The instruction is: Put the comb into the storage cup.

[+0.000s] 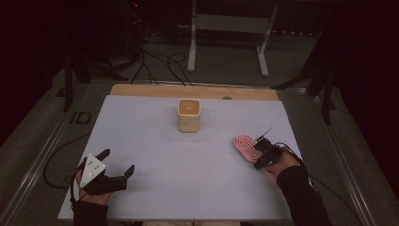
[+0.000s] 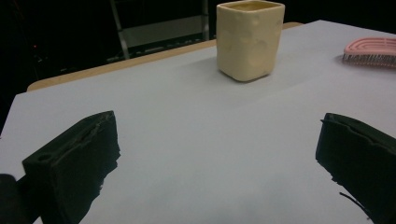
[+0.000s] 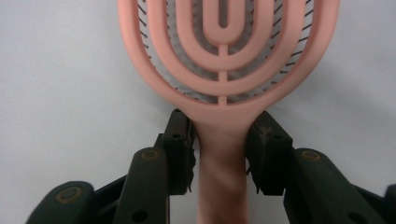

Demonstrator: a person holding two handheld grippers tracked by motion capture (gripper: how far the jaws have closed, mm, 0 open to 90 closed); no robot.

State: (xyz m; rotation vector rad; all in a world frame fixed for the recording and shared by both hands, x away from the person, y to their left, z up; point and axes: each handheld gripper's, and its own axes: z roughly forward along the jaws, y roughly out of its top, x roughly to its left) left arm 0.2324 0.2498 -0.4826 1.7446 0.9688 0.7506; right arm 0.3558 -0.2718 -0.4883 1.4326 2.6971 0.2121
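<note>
Pink hairbrush, with a vented head of nested loops, lies on the pale worktop to the right of and nearer the person than the cream square cup. Right gripper has its jaws closed on the brush's neck, one jaw against each side of the handle just below the head; bristles face down toward the worktop. Left gripper, carrying a grey three-cornered plate, sits low over the worktop well to the left of the cup and nearer the person, its jaws spread wide and holding nothing. Cup stands upright near the worktop's far edge, well apart from both grippers.
</note>
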